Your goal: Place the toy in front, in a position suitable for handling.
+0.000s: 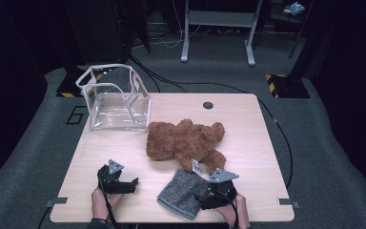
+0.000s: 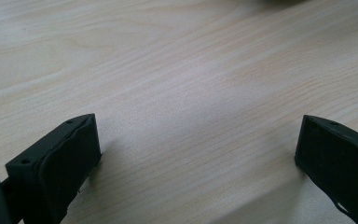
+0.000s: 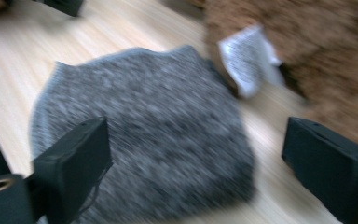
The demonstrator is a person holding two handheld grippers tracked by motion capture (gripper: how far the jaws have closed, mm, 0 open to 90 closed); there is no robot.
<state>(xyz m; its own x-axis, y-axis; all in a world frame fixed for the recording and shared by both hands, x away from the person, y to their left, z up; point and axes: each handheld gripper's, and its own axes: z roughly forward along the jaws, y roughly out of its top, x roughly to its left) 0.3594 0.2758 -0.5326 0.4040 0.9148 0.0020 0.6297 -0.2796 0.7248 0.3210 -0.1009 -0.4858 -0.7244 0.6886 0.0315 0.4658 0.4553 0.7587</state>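
A folded grey knitted cloth [image 1: 183,192], flecked and fuzzy with a ribbed hem, lies near the worktop's [image 1: 248,119] near edge, right of middle, just beside the brown teddy bear [image 1: 186,140] and its white tag [image 3: 247,58]. The right gripper [image 3: 196,154] hovers over it, jaws spread and holding nothing. The left gripper [image 2: 198,149] stands wide open above bare wood.

Fuzzy brown plush bear [image 1: 186,139], grey knit cloth [image 1: 181,193], matt pale wood table [image 1: 248,124]

Both hands come in from the near edge, the left gripper [image 1: 124,183] with jaws spread wide, the right gripper [image 1: 208,198] likewise agape, nothing pinched.
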